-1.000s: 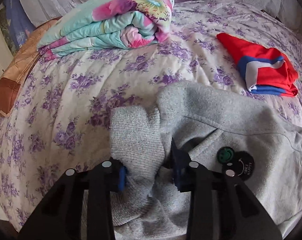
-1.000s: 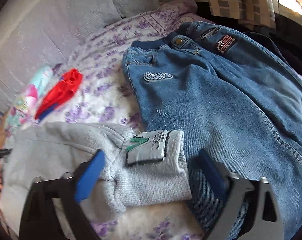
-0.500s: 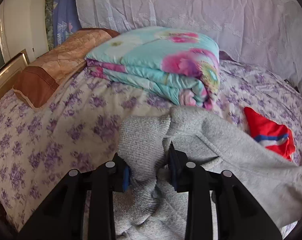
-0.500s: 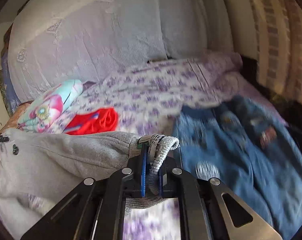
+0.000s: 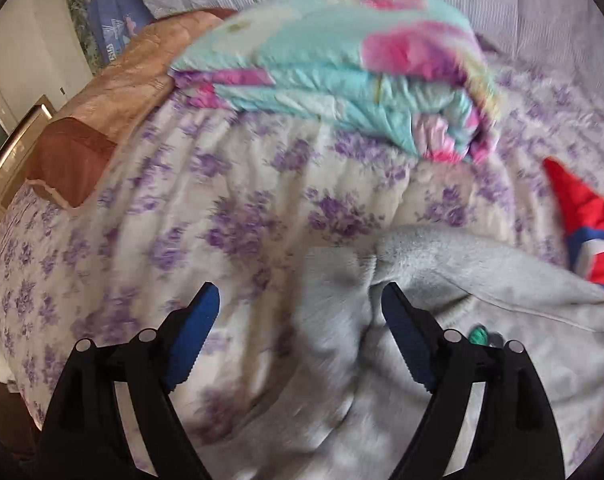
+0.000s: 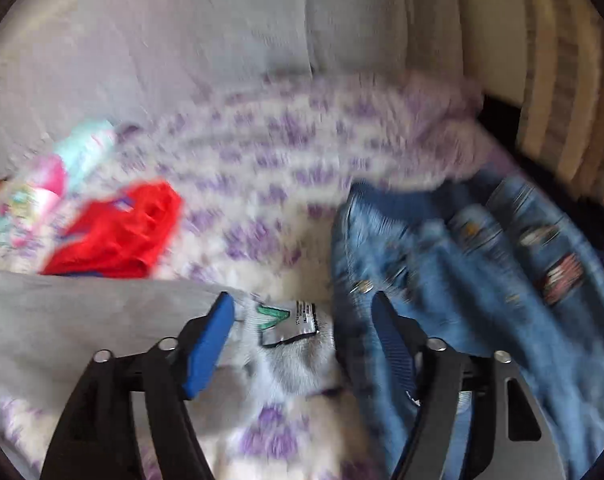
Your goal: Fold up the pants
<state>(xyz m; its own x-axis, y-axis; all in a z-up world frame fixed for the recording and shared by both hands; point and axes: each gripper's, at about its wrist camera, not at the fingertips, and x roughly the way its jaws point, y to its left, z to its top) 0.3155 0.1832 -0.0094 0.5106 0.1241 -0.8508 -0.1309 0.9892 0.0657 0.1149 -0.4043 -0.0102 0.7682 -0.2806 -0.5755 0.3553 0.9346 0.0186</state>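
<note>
Left gripper (image 5: 297, 316) jaws just spread wide, nothing clamped, right gripper (image 6: 302, 328) likewise just opened, both angled downward

A: What is unclear in the left wrist view?
B: The red garment (image 5: 586, 232) is cut off at the right edge, and a dark badge (image 5: 480, 335) hides behind the finger.
A: And the right?
B: Motion blur smears the jeans (image 6: 462, 280); their patches are unreadable.

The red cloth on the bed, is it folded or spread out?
Folded. The red cloth lies as a small thick bundle on the flowered bedsheet, its layered blue and white edges showing in the left view; how neatly, blur hides.
</note>
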